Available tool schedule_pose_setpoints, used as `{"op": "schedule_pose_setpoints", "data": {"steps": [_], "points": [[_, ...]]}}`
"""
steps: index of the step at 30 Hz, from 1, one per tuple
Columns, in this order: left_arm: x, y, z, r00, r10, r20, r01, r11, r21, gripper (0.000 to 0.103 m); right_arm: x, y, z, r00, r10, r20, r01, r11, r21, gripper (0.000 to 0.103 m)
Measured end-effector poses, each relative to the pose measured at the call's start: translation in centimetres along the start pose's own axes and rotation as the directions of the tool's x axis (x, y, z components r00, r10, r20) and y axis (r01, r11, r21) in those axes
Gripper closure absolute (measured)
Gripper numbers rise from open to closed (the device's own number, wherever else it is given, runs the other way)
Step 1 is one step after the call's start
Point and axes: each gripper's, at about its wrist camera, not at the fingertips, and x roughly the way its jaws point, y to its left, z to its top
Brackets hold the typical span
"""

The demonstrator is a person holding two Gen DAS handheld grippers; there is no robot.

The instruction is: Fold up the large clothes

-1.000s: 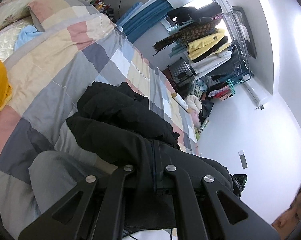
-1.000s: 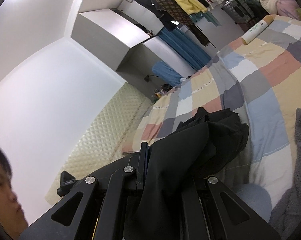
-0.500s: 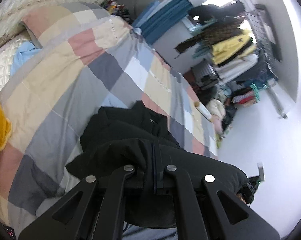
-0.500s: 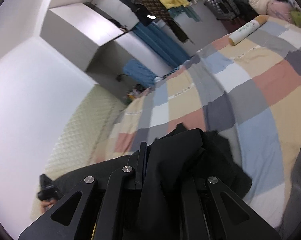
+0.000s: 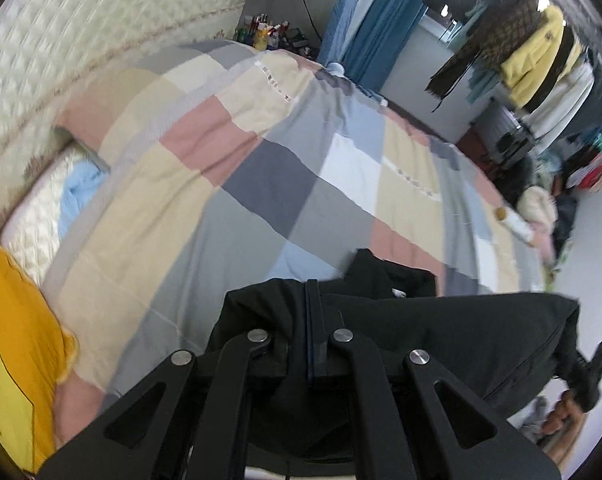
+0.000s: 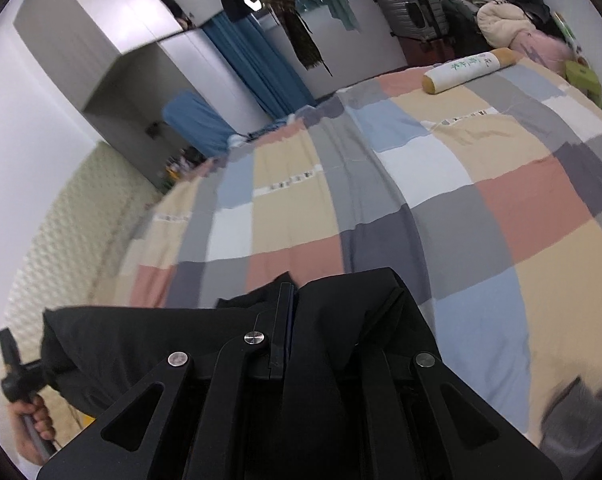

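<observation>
A large black garment (image 5: 441, 328) hangs stretched between my two grippers above a bed with a checked patchwork cover (image 5: 261, 168). My left gripper (image 5: 313, 320) is shut on one upper edge of the garment. My right gripper (image 6: 289, 320) is shut on the other edge of the black garment (image 6: 141, 336). The cloth drapes over both sets of fingers and hides the fingertips. The right gripper's handle and the hand holding it show at the right edge of the left wrist view (image 5: 597, 360). The left one shows at the left edge of the right wrist view (image 6: 13, 368).
A yellow cushion (image 5: 13, 340) lies at the left. A light blue cloth (image 5: 77, 196) sits by the quilted headboard (image 5: 81, 40). A white bolster (image 6: 469, 68) lies at the bed's far end. A grey fleece (image 6: 581, 416) lies near right. A full clothes rack (image 5: 541, 48) stands beyond.
Both grippers have lifted and tipped down toward the bed. The garment has come off the cover and is now pulled out wide between them instead of bunched.
</observation>
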Motion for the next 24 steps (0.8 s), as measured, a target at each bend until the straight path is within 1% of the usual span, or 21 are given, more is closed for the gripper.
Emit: {"op": "schedule_pose_setpoints", "data": {"steps": [4, 6, 10, 13, 15, 17, 21, 24], "points": [[2.9, -1.2, 1.1, 0.997, 0.075, 0.001, -0.075, 0.996, 0.057, 0.099, 4.4, -0.1, 0.9, 0.996, -0.075, -0.045, 0.073, 0.996, -0.042, 0.100], [5.1, -1.7, 1.5, 0.993, 0.120, -0.006, -0.119, 0.989, 0.092, 0.099, 6.4, 0.0, 1.2, 0.991, -0.112, -0.069, 0.107, 0.992, -0.065, 0.100], [9.2, -2.4, 2.2, 0.981, 0.190, -0.024, -0.184, 0.971, 0.149, 0.099, 11.5, -0.3, 1.4, 0.974, -0.182, -0.132, 0.166, 0.979, -0.119, 0.101], [12.4, -2.9, 2.8, 0.971, 0.234, -0.044, -0.222, 0.956, 0.189, 0.099, 14.4, -0.6, 1.4, 0.961, -0.218, -0.171, 0.193, 0.969, -0.152, 0.101], [14.1, -3.2, 3.0, 0.966, 0.254, -0.052, -0.238, 0.948, 0.210, 0.100, 16.6, -0.8, 1.4, 0.950, -0.244, -0.196, 0.210, 0.961, -0.178, 0.101], [16.5, -3.0, 3.0, 0.958, 0.276, -0.075, -0.252, 0.939, 0.235, 0.100, 18.2, -1.0, 1.3, 0.944, -0.250, -0.216, 0.212, 0.960, -0.182, 0.102], [20.0, -3.1, 2.6, 0.946, 0.299, -0.124, -0.261, 0.932, 0.253, 0.100, 21.9, -1.4, 0.4, 0.924, -0.270, -0.272, 0.223, 0.956, -0.193, 0.102], [21.6, -3.3, 2.2, 0.939, 0.307, -0.155, -0.260, 0.929, 0.264, 0.100, 23.6, -1.5, -0.4, 0.915, -0.269, -0.299, 0.215, 0.956, -0.201, 0.103]]}}
